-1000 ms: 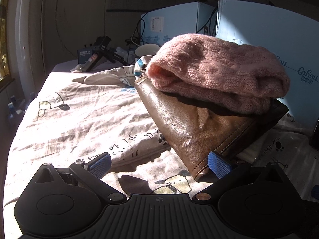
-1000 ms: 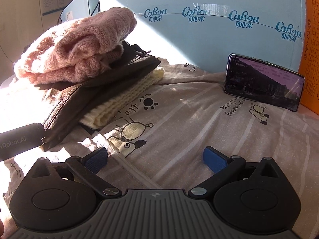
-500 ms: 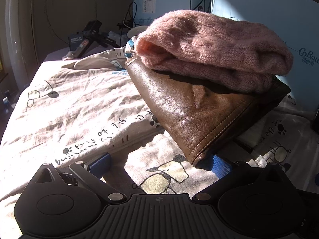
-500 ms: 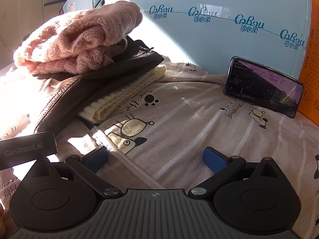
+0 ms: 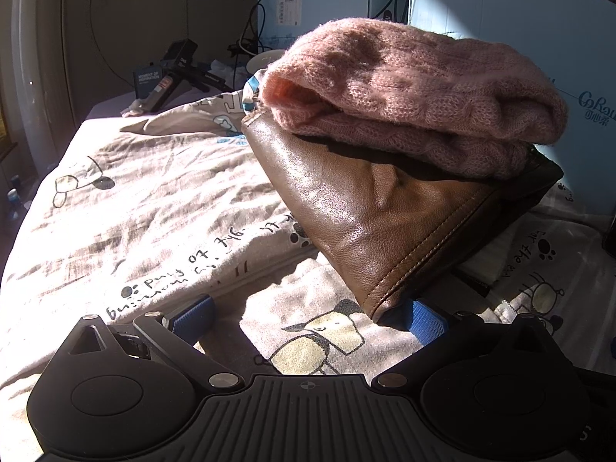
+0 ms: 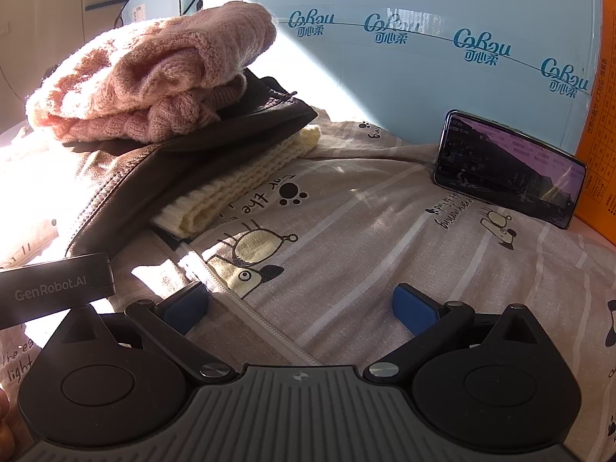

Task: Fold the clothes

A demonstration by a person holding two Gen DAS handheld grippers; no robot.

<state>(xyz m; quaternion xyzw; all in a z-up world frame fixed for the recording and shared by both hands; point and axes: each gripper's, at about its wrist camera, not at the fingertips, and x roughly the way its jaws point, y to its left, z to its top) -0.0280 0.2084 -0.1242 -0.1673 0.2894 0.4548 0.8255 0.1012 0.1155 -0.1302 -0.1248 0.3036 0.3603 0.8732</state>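
Holding both my tools low over the bed, I see my left gripper (image 5: pixel 308 317) at the bottom of its frame, spread wide and gripping nothing. Its right pad (image 5: pixel 427 317) sits just under the corner of the brown leather jacket (image 5: pixel 369 223). My right gripper (image 6: pixel 300 308) is wide open too, empty, just above the bedsheet (image 6: pixel 365 238) and a zipper line.

Farther up, in the middle of the left view, the folded jacket lies on the bed. I think it is heavy, smooth and a bit slippery. Grabbing its stitched edge looks best.

On top sits the pink sweater (image 5: pixel 415 92). It looks soft, fluffy and light. A cream knit (image 6: pixel 238 188) peeks out underneath.

Far right, a phone (image 6: pixel 508 169) leans on a blue box (image 6: pixel 442 0).
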